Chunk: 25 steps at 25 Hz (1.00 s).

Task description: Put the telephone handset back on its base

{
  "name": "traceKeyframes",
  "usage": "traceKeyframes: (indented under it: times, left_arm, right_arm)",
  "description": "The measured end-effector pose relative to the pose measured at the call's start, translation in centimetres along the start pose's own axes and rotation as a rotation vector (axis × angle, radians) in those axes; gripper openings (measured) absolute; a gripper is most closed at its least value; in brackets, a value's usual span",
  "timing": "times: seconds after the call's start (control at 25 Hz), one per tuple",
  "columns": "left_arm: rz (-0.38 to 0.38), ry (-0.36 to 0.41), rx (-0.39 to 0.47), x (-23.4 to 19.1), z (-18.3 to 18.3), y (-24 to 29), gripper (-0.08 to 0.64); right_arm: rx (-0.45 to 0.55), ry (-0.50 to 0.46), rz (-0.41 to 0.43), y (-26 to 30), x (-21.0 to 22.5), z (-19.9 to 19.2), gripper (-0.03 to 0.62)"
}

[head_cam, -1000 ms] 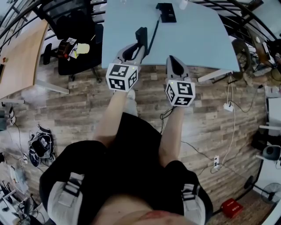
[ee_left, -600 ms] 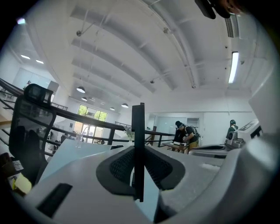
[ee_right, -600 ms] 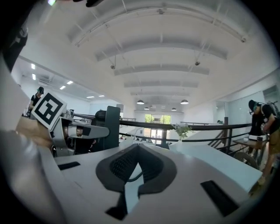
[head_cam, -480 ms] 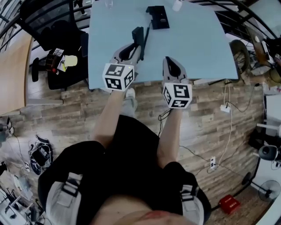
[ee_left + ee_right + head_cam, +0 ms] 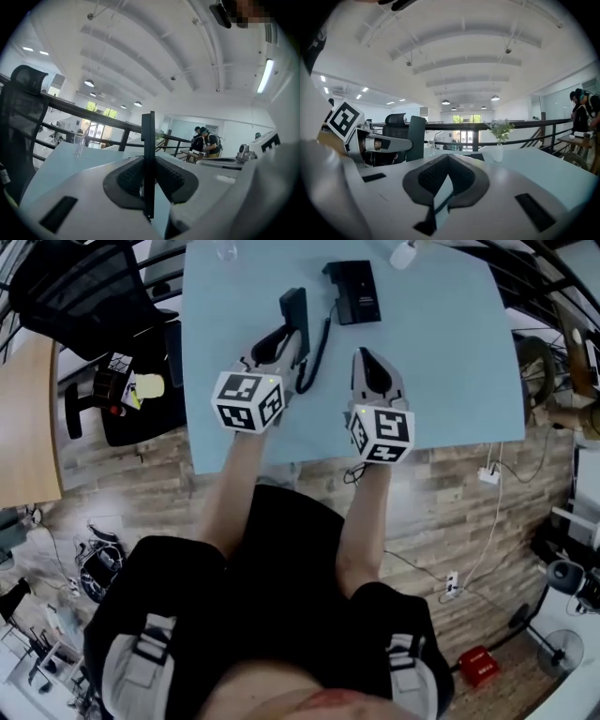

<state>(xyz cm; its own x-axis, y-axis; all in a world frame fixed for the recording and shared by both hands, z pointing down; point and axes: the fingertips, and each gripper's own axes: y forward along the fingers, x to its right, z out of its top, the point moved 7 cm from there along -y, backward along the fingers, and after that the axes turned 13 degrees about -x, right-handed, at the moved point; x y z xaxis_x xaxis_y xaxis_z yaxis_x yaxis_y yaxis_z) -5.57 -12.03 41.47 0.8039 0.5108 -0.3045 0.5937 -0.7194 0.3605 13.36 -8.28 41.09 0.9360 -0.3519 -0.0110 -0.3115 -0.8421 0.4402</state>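
From the head view, the left hand-held gripper [image 5: 284, 337] pinches the handset [image 5: 294, 309] over the desk [image 5: 450, 362]. The base [image 5: 356, 294] lies just right and slightly farther. In the left gripper view, the handset stands upright, edge-on between the pads. In the right gripper view, the right hand-held gripper [image 5: 446, 159] is pressed together on nothing.

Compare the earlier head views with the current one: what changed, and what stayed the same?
The left gripper and right gripper moved forward from the edge of the table to over it, bringing the handset nearer the base. Nothing was taken or released: the left stays shut on the handset, the right shut and empty. The base stays put.
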Motion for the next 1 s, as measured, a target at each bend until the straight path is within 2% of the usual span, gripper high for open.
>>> traceKeyframes:
  times: [0.16,0.36,0.48,0.88,1.0]
  left_arm:
    - [-0.007,0.016,0.019,-1.1,1.5,0.4,0.065]
    - [-0.012,-0.016,0.026,-2.5,1.9,1.1,0.066]
    - [-0.011,-0.012,0.030,-3.1,2.2,1.8,0.066]
    - [-0.046,-0.096,-0.006,-3.5,1.0,5.2,0.066]
    - [-0.094,-0.140,-0.033,-3.7,0.5,7.0,0.066]
  right_arm:
    - [-0.014,0.023,0.000,2.2,0.2,0.5,-0.006]
    - [-0.022,0.084,-0.100,4.4,1.4,1.6,-0.006]
    - [-0.019,0.086,-0.126,5.6,2.1,2.2,-0.006]
    - [-0.026,0.068,-0.097,7.1,4.0,2.2,-0.006]
    - [-0.037,0.074,-0.096,6.9,5.0,1.6,-0.006]
